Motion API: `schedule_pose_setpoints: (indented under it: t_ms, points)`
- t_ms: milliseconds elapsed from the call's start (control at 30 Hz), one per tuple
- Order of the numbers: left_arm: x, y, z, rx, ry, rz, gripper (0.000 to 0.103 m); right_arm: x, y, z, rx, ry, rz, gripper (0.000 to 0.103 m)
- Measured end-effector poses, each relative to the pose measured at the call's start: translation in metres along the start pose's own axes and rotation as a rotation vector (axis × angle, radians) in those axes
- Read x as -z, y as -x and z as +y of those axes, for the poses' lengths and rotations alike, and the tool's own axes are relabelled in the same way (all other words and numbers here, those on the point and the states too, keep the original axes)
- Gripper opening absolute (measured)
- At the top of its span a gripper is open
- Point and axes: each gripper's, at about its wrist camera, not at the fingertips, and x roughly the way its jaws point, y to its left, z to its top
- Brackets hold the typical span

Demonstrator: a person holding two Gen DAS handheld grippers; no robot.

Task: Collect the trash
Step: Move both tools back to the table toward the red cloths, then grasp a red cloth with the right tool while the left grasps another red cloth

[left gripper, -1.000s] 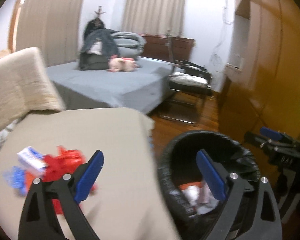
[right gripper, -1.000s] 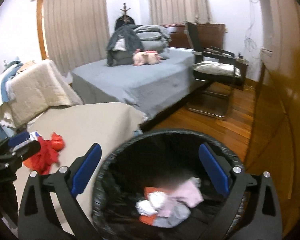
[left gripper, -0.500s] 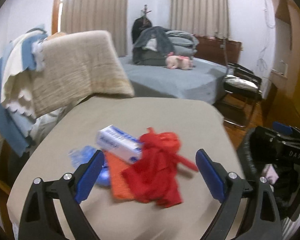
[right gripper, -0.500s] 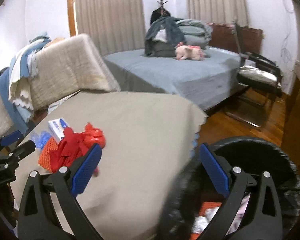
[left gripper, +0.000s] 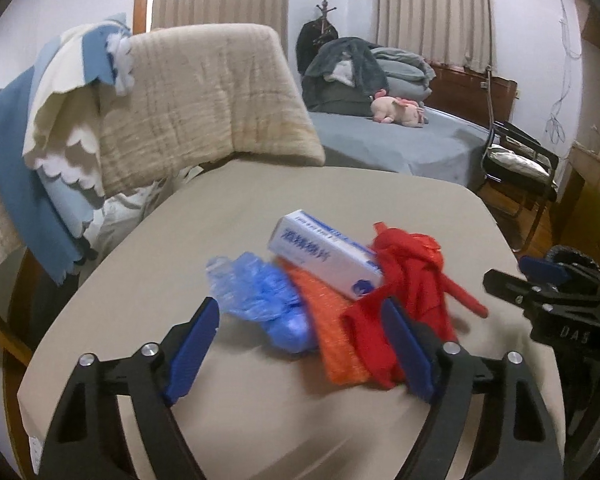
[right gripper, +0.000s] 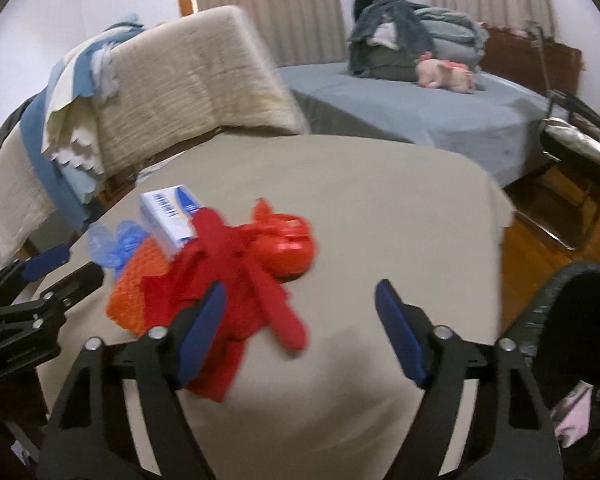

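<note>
Left wrist view: left gripper (left gripper: pixel 300 344) has its blue-padded fingers spread wide, nothing between them, low over a beige-covered table (left gripper: pixel 260 208). Trash pile sits mid-table just past the fingertips: crumpled blue plastic glove (left gripper: pixel 260 300) on the left, orange mesh scrap (left gripper: pixel 332 340) touching it, white-and-blue medicine box (left gripper: pixel 324 256) lying tilted on top of the orange mesh and against the red mesh bag (left gripper: pixel 404 280) on the right. Right finger pad overlaps the red bag's near edge in view; contact unclear. Right gripper (left gripper: pixel 556 292) visible at the right edge, beside the pile.

Right wrist view: right gripper (right gripper: pixel 300 320) also wide apart, empty, over the bare table cloth (right gripper: pixel 380 208). Red mesh bag (right gripper: pixel 252 264) lies ahead-left, its near part behind the left finger pad. Medicine box (right gripper: pixel 172 216), blue glove (right gripper: pixel 116 244) and orange mesh (right gripper: pixel 140 284) cluster on its far-left side. Left gripper (right gripper: pixel 40 280) enters from the left edge, near the orange mesh. Black-lined trash bin (right gripper: pixel 552 304) stands off the table's right edge, lower right, with pinkish trash (right gripper: pixel 572 416) inside.

Background: cushion-backed chair draped with blue and cream cloths (left gripper: pixel 80 120), bed (left gripper: pixel 400 144) with a pink plush toy (left gripper: pixel 396 110), black chair (left gripper: pixel 520 164). Image motion-blurred.
</note>
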Motion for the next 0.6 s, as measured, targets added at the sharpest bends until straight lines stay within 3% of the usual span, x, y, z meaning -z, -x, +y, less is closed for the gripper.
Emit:
schedule_pose_setpoints:
  t_ms: [167,267,367,433,600]
  points:
    - [0.002,-0.002,0.011,0.000,0.019,0.001,0.079,-0.002,-0.019,0.023,-0.041,0.031,0.035,0.061]
    - [0.002,-0.002,0.014,0.003,0.025,-0.001,0.079,-0.003,-0.029,0.029,-0.049,0.045,0.055,0.049]
    - [0.002,-0.004,0.016,0.007,0.032,0.002,0.079,-0.003,-0.040,0.030,-0.087,0.043,0.095,0.026]
    - [0.002,-0.005,0.017,0.009,0.037,0.003,0.079,-0.002,-0.043,0.029,-0.120,0.037,0.117,0.005]
    - [0.002,-0.004,0.016,0.009,0.035,0.002,0.079,-0.004,-0.023,0.027,-0.153,0.041,0.087,0.004]
